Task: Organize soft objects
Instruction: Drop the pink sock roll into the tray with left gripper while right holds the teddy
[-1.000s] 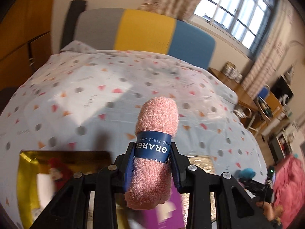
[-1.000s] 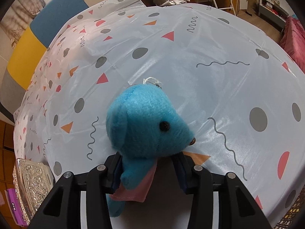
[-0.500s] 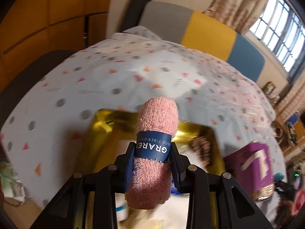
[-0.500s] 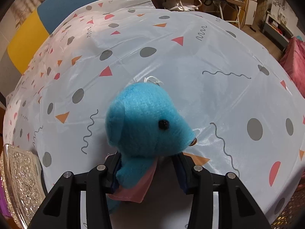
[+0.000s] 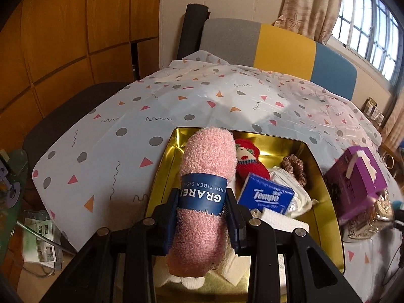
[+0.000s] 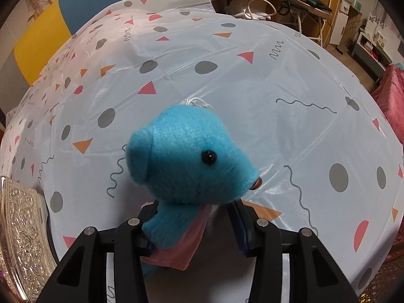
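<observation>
Left gripper [image 5: 202,207] is clamping a pink rolled towel [image 5: 205,192] by its blue band, hanging over the gold tin [image 5: 325,202] — tissue pack [image 5: 266,197] and red doll [image 5: 248,161] lying inside. Right gripper [image 6: 193,223] is pinching a blue plush toy [image 6: 186,166] above the patterned tablecloth [image 6: 277,75].

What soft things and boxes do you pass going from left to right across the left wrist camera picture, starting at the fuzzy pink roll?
Pink rolled cloth → red knitted doll → blue Tempo tissue pack → brown scrunchie → purple box.
</observation>
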Available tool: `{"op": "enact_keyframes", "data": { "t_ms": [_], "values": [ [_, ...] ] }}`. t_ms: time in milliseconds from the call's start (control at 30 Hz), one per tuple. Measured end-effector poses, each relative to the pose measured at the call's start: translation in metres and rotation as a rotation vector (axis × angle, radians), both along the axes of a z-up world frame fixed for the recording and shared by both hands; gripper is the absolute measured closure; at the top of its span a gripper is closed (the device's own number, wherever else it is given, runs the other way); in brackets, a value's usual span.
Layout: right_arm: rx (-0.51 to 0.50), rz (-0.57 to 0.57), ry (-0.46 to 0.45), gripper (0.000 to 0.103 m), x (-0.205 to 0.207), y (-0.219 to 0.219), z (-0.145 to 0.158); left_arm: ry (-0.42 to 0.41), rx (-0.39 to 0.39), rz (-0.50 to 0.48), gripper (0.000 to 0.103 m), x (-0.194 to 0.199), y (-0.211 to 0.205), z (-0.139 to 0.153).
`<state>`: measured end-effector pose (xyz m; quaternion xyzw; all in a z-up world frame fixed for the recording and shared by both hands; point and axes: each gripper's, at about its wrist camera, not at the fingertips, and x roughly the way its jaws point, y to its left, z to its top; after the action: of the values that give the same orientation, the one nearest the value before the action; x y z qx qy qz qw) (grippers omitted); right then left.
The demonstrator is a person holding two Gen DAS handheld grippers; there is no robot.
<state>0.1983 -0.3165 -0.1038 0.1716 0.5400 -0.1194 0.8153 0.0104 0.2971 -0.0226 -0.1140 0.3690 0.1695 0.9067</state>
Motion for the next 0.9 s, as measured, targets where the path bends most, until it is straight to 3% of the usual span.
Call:
{"op": "enact_keyframes", "data": {
  "t_ms": [400, 900],
  "values": [
    [-0.056, 0.044, 0.012, 0.052, 0.004, 0.012, -0.002, -0.031, 0.022, -0.032, 0.068, -0.018, -0.022, 0.009],
    [-0.034, 0.043, 0.013, 0.051, 0.004, 0.014, -0.005, -0.02, 0.039, -0.059, 0.068, -0.033, -0.037, 0.008]
  ]
}}
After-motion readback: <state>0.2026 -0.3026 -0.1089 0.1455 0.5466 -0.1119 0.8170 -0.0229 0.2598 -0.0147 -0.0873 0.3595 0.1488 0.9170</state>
